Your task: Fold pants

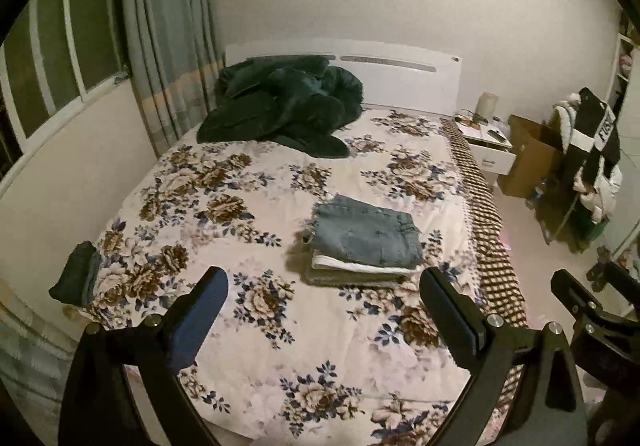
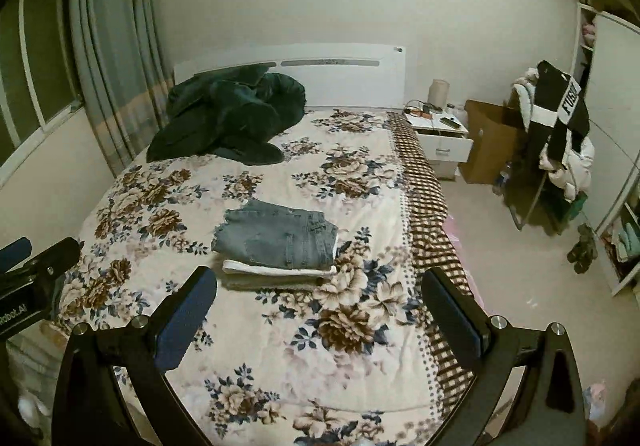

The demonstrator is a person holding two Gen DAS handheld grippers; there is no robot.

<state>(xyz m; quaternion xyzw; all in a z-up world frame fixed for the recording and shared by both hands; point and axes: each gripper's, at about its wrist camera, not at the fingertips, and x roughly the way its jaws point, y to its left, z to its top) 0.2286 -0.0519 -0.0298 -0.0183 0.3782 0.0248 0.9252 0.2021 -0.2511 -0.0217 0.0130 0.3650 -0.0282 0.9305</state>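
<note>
A folded pair of blue denim pants (image 1: pixel 366 232) lies on top of a small stack of folded clothes (image 1: pixel 360 270) on the flowered bedspread (image 1: pixel 256 189). The pants also show in the right wrist view (image 2: pixel 276 240), on the same stack (image 2: pixel 276 274). My left gripper (image 1: pixel 322 298) is open and empty, held above the bed's near end, short of the stack. My right gripper (image 2: pixel 318 300) is open and empty, above the bed just right of the stack. Another dark folded garment (image 1: pixel 76 274) lies at the bed's left edge.
A dark green blanket (image 1: pixel 280 105) is heaped by the white headboard (image 1: pixel 400 77). A nightstand (image 1: pixel 486 143), a cardboard box (image 1: pixel 528 155) and a chair draped with clothes (image 1: pixel 592 161) stand to the right of the bed. A curtain (image 1: pixel 168 37) and window are at left.
</note>
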